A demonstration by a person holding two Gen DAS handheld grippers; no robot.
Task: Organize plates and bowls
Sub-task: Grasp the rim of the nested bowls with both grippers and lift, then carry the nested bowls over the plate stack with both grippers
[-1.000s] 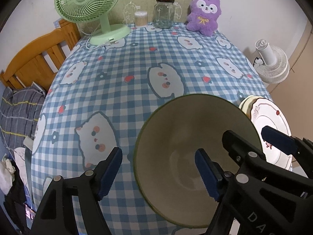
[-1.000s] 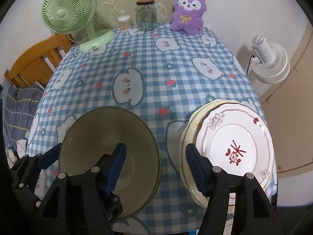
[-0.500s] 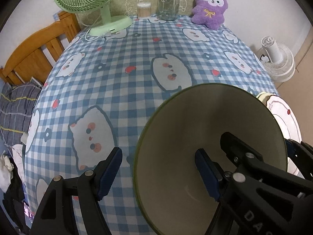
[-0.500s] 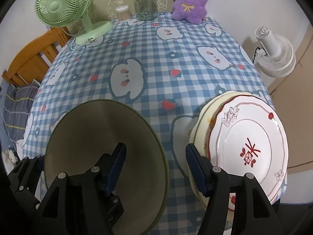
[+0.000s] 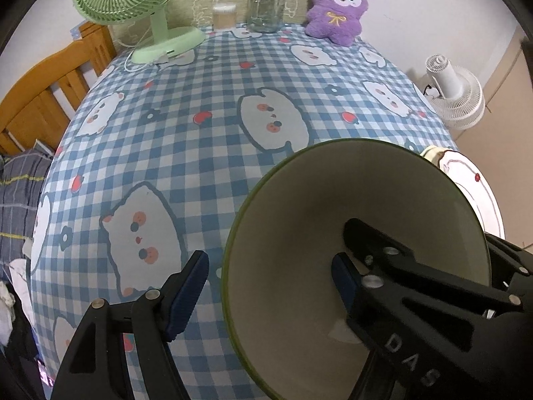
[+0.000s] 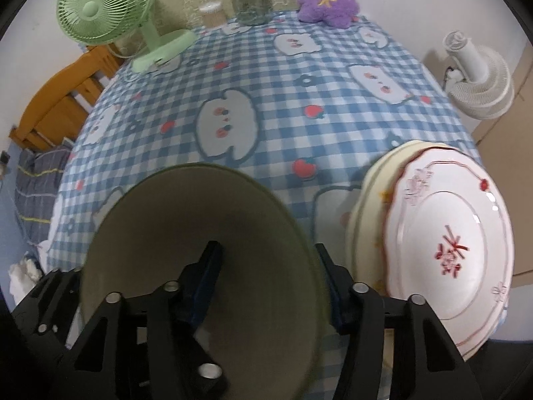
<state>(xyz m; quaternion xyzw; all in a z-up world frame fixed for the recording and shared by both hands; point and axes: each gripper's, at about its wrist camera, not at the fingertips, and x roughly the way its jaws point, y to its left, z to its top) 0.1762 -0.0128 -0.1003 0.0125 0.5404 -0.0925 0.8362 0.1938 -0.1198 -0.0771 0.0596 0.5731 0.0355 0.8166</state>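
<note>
**Currently: bowl rim straddled by both grippers**

Bowl (image 5: 333, 233) sits tilted over the checked tablecloth (image 5: 206, 153), beside the stacked plates (image 6: 446, 240). Left gripper (image 5: 266, 276) and right gripper (image 6: 268, 283) each straddle its rim, jaws spread, not clamped.

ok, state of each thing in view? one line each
bowl: tilted, rim straddled by both grippers
left gripper: open, one finger inside the bowl, one outside
right gripper: open, one finger inside the bowl, one outside
plates: stacked, patterned one on top
jar: upright, lid on
green fan: upright
</note>
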